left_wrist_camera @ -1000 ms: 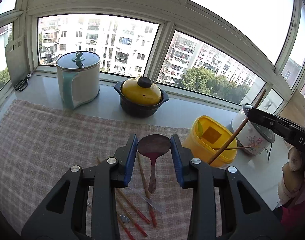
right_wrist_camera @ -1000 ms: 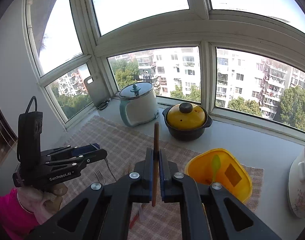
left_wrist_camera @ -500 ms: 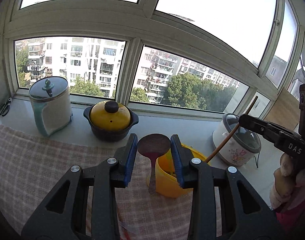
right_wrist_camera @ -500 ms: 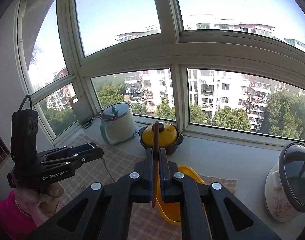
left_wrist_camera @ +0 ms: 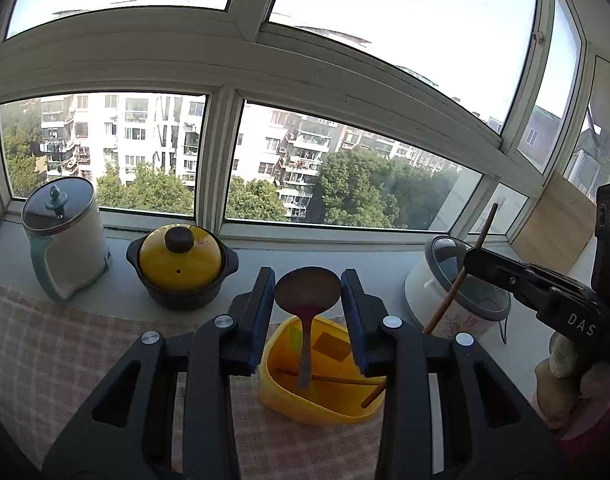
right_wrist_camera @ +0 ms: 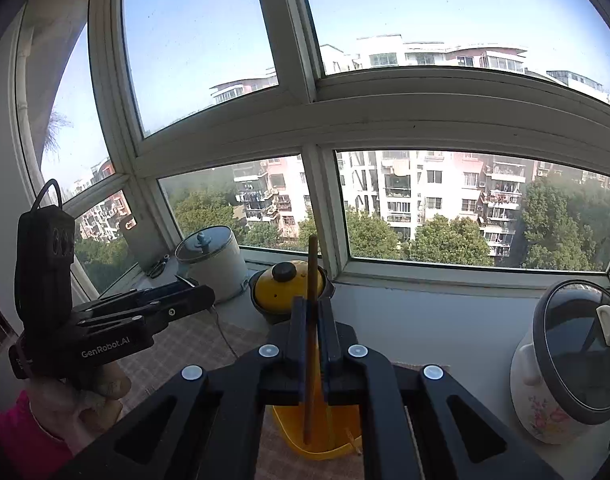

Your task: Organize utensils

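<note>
Both grippers have swung from the checked cloth [left_wrist_camera: 65, 360] to above the yellow bin [left_wrist_camera: 321, 400]. Left gripper [left_wrist_camera: 308, 308] pinches a dark spoon's [left_wrist_camera: 307, 294] bowl between its pads, handle hanging toward 6 o'clock into the bin. Right gripper [right_wrist_camera: 313, 332] – jaws pressed together – clamps a wooden chopstick [right_wrist_camera: 311, 340], its lower end inside the bin, where another chopstick [left_wrist_camera: 333, 379] lies flat.

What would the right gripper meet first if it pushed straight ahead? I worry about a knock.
Probably the yellow-lidded pot, which sits directly beyond the right gripper and its chopstick; depth is unclear.
</note>
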Demonstrator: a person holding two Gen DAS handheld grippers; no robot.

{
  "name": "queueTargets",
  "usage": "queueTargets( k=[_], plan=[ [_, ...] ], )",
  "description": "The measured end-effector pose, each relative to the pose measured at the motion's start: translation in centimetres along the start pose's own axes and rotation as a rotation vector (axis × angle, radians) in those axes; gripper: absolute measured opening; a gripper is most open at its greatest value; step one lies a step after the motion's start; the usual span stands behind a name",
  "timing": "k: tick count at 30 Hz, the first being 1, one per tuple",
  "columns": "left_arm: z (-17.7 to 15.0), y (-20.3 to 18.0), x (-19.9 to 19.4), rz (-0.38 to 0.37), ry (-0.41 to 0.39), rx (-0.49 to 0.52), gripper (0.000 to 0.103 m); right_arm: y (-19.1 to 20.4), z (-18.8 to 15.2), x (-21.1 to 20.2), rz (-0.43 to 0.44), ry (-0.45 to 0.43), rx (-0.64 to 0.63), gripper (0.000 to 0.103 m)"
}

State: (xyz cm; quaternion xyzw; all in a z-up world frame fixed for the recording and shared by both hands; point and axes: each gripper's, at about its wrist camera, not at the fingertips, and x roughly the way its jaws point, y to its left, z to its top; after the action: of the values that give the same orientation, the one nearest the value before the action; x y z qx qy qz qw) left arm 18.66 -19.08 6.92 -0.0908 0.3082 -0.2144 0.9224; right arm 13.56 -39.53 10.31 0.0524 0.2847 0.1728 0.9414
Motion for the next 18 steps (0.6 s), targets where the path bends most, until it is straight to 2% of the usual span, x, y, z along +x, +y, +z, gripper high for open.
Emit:
queueTargets(
  k=[9,18],
  plan=[
    [-0.4,0.1,3.5,0.011,0.055,-0.01,0.034,-0.8,-0.3,1.6,-0.026,0.018,0.004,0.002],
    [-2.7,0.8,6.6,0.019,0.135,-0.028,0.034,-2.3,-2.8,4.8,-0.017,0.106,0.054,0.002]
  ],
)
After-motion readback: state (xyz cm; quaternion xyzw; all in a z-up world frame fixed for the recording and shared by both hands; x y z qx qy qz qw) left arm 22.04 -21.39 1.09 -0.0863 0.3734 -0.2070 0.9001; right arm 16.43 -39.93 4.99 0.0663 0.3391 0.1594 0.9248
